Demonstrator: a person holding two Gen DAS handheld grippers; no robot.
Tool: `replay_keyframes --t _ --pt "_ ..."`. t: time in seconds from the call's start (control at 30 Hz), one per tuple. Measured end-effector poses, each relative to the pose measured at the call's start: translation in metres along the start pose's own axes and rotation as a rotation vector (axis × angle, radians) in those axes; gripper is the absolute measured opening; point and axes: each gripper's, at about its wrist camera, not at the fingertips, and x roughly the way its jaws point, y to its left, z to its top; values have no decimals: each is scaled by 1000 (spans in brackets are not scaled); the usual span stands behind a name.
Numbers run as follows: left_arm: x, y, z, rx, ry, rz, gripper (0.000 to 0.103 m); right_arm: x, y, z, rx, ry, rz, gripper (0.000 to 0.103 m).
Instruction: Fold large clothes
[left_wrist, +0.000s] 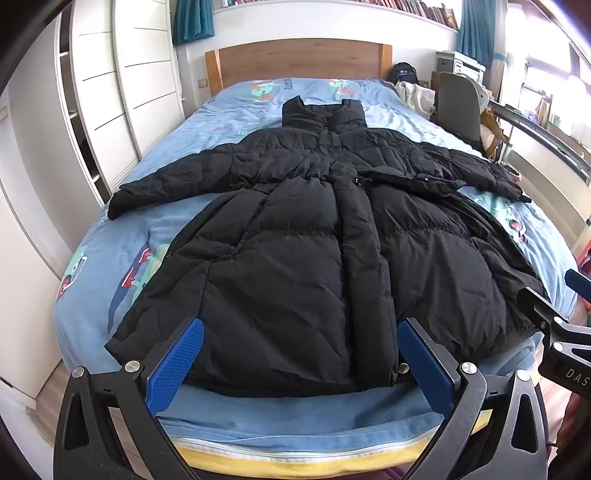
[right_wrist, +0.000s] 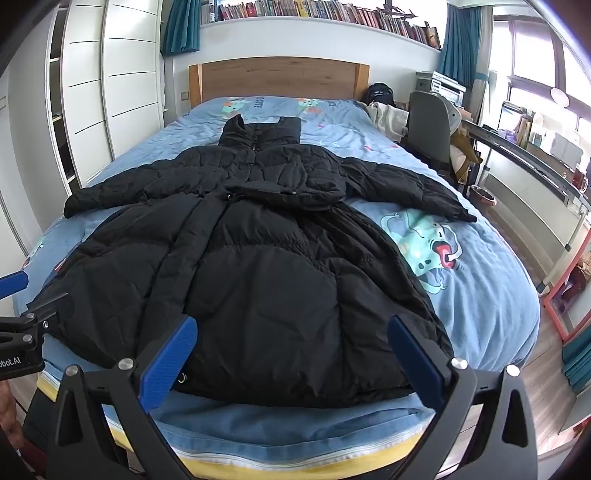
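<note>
A long black puffer coat (left_wrist: 306, 236) lies face up and zipped on a blue patterned bed (left_wrist: 92, 302), collar toward the far wooden headboard (left_wrist: 299, 62), hem at the near edge, sleeves spread to either side. From left to right: the left sleeve (left_wrist: 173, 184) extends toward the white wardrobe (left_wrist: 122, 92); the left gripper (left_wrist: 301, 354) hovers over the near hem with its fingers wide apart, holding nothing; the right gripper (right_wrist: 293, 352) hovers likewise beside it, fingers equally spread and empty; the right sleeve (right_wrist: 410, 188) points toward the desk chair (right_wrist: 430, 125). The quilted fill is judged soft, bulky and springy, light for its volume, with a smooth shell likely to slip between pads; it will probably resist creasing and puff back open. Sensible holds are the cuffs or the hem corners, where the layers are thinnest. The left wrist view shows the left hem corner and more of the wardrobe; the right wrist view alone shows the full bookshelf (right_wrist: 332, 11), the cartoon print (right_wrist: 424, 247) right of the coat, and the bed's right margin.
</note>
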Motion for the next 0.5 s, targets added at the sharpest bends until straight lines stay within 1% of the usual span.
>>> replay_keyframes --t 0.37,0.5 --pt "-3 0 -1 2 9 0 103 1 1 0 -1 5 -1 103" --pt "4 0 -1 4 14 -2 103 5 4 2 -4 6 -1 103"
